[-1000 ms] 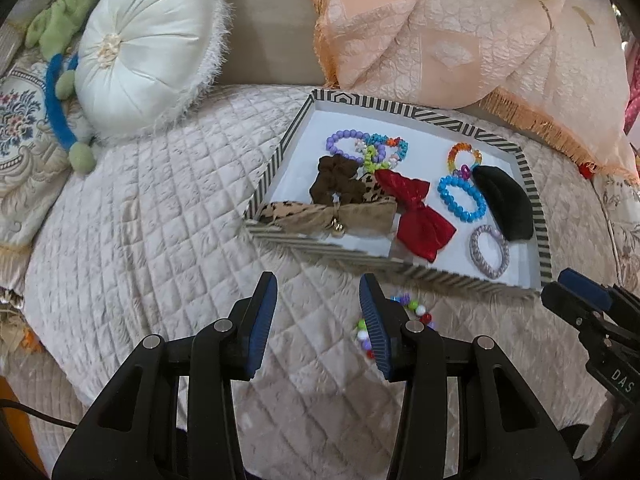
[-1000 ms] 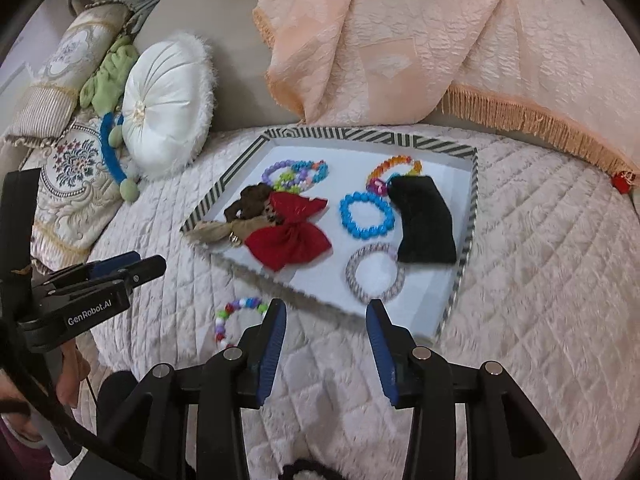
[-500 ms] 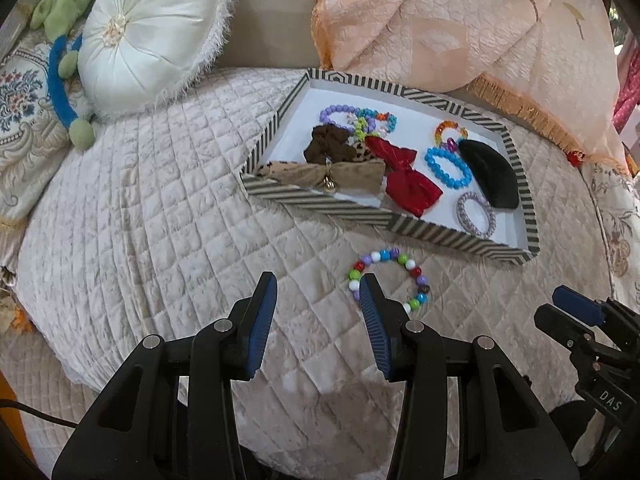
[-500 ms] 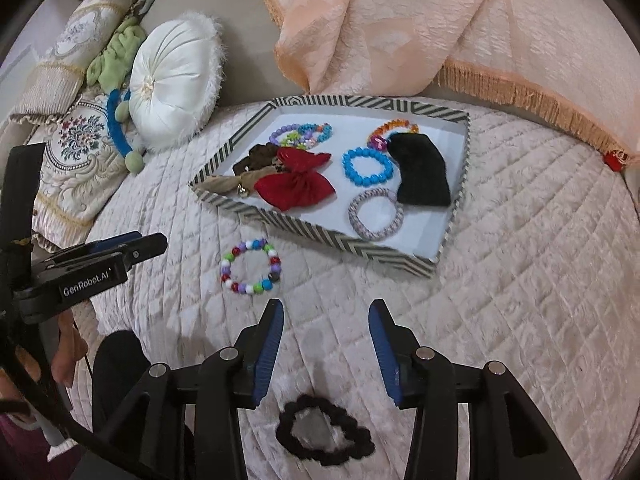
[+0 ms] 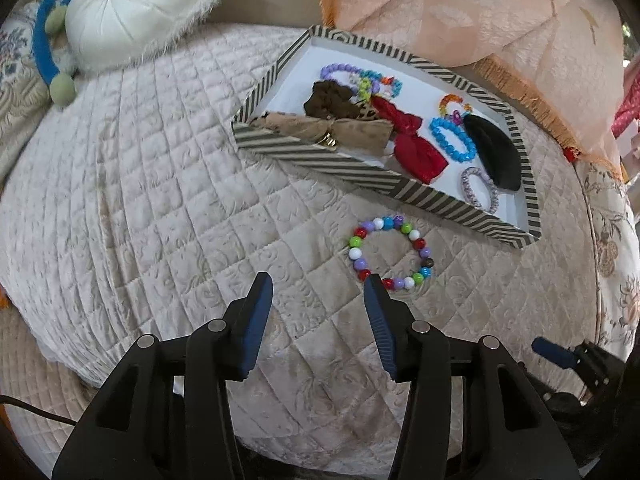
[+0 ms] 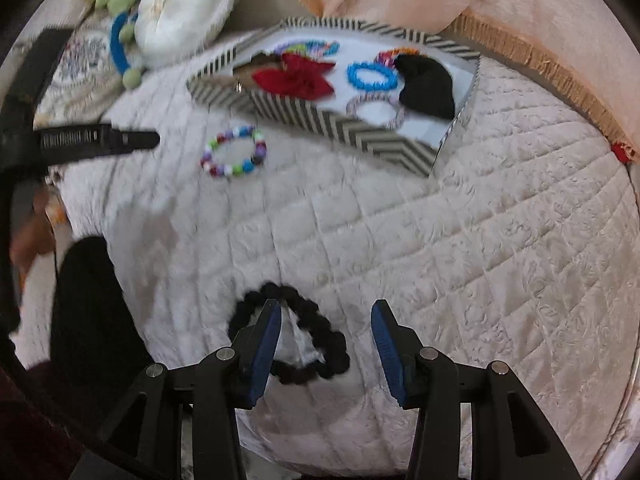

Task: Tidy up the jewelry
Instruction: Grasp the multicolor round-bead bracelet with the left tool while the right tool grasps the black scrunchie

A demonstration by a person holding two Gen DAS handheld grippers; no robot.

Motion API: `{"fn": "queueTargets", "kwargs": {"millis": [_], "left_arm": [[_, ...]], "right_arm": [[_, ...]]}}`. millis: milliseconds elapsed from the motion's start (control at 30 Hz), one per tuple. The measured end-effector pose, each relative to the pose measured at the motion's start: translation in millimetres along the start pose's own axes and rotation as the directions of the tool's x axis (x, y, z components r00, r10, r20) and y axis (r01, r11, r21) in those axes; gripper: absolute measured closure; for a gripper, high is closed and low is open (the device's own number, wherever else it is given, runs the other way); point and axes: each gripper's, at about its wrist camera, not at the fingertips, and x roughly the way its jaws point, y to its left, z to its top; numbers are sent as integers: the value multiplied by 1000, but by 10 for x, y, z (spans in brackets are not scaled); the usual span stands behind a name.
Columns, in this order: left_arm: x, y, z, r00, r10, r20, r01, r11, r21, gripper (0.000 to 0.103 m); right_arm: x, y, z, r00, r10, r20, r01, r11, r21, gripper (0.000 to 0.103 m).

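Left gripper (image 5: 318, 286) hovering, jaws apart, empty, near multicolour bead bracelet (image 5: 391, 253). Right view alone showing black scrunchie (image 6: 289, 334) under right gripper (image 6: 325, 314), jaws apart.

under your tools lies a quilted bedspread (image 5: 168, 184), soft cloth with a faint sheen and stitched diamonds. the multicolour bracelet (image 5: 390, 254) looks like glossy plastic beads. the striped tray (image 5: 360, 168) seems matt card outside, smooth white inside. in it you see a red cloth bow (image 5: 412, 144) and a black scrunchie (image 6: 288, 336) of fuzzy fabric nearer you.
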Motion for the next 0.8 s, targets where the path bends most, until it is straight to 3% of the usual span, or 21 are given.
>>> {"fn": "queueTargets", "kwargs": {"millis": [167,300,600,733,800], "left_arm": [[124,32,30,999,-28,-42,27,999,-24,56],[256,32,95,996,-50,-70,45,997,-66,55],[543,-120,260,998,-27,-65,19,992,-124,54],[691,-242,243,996,-13,-87,5,996,-85,56],[684,-274,237,997,51,-58,-54,998,-45,88]], "right_arm": [[168,125,-15,999,-14,-53,8,994,-108,66],[203,133,55,999,-32,-36,27,990,-141,83],[231,47,131,999,9,-32,-13,993,-114,86],[228,69,143,1000,20,-23,-22,993,-112,86],[205,73,141,999,31,-10,-32,993,-114,88]]}}
